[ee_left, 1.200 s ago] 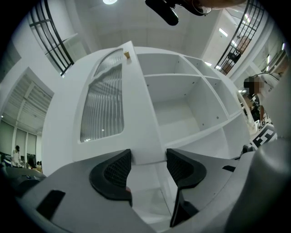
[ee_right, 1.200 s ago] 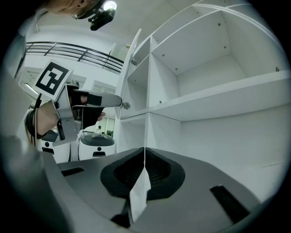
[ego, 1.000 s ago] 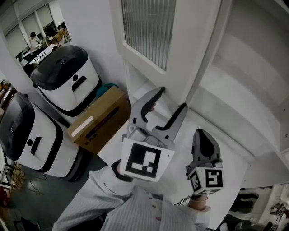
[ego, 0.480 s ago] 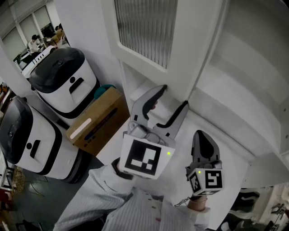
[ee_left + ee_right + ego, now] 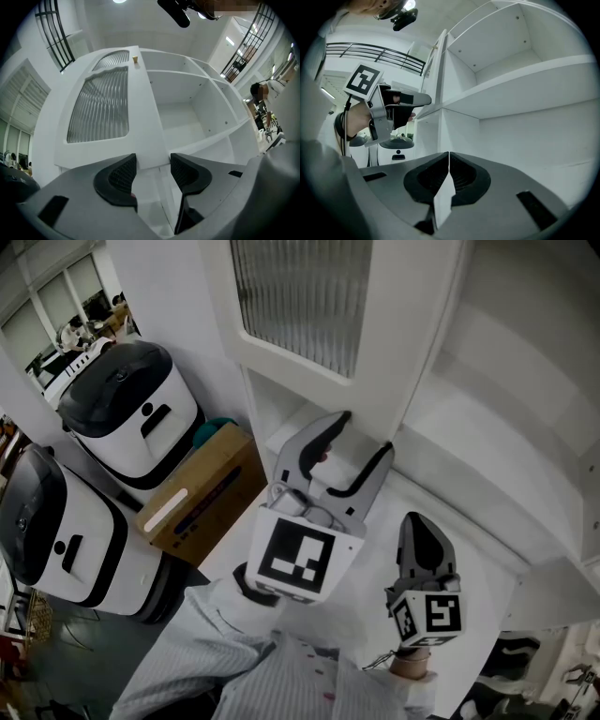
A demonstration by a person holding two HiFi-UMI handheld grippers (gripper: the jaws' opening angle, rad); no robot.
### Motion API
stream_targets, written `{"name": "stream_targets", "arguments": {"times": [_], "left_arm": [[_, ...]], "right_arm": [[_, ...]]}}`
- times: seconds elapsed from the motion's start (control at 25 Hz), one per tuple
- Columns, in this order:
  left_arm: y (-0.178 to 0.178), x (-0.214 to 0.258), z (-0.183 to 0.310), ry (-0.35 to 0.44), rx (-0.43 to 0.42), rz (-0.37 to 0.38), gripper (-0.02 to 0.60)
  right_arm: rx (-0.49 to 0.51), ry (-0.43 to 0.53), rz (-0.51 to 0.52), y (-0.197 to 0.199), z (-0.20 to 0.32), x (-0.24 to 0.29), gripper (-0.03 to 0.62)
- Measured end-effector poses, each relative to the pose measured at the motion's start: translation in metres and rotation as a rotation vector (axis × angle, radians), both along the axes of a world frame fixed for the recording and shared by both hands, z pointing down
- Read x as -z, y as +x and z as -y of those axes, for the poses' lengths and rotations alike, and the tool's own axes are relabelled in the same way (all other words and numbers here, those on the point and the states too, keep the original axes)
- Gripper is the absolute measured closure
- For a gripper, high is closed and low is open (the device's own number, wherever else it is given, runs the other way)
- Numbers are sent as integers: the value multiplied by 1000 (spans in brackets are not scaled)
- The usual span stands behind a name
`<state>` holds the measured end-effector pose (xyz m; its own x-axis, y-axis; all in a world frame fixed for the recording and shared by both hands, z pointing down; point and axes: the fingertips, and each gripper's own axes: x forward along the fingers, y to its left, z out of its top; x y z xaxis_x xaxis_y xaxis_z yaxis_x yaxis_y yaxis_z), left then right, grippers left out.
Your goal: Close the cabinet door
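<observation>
Contact with the door is the step we judge to be in hand. The cabinet door (image 5: 412,343), white-framed with a ribbed glass pane, stands swung well out from the cabinet (image 5: 511,399), whose bare shelves show just right of the door. The left claw (image 5: 362,433) sits at the door's lower corner. Its jaws are wide apart and have just been drawing in a little. In the left gripper view the door's edge stands in the gap between them, and we see no pad pressing on it, so nothing is held. The right claw (image 5: 419,521) hangs below and to the right of the door, jaws together on nothing.

Next, we think, the left claw needs either to pinch that edge or to lay one jaw flat against the door's face, then swing the door round onto the cabinet. The right claw is best kept out from between door and cabinet, where it could get caught.
</observation>
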<state>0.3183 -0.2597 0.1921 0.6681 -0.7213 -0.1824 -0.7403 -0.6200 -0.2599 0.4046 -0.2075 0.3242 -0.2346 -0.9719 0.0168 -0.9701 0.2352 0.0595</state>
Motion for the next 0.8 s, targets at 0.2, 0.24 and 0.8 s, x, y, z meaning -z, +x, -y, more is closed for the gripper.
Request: {"name": "stream_targets", "arguments": {"times": [0.2,0.24,0.8], "left_arm": [[3,0,6,0,-1,0,347],[4,0,7,0,0,1,347],[10,1,16,4,11,6,357]], "right_arm": [[-3,-4,2,2,3,-2,579],[-3,-5,2,2,3,-3,579],[-18,-10,5,10,6,-2,579]]}}
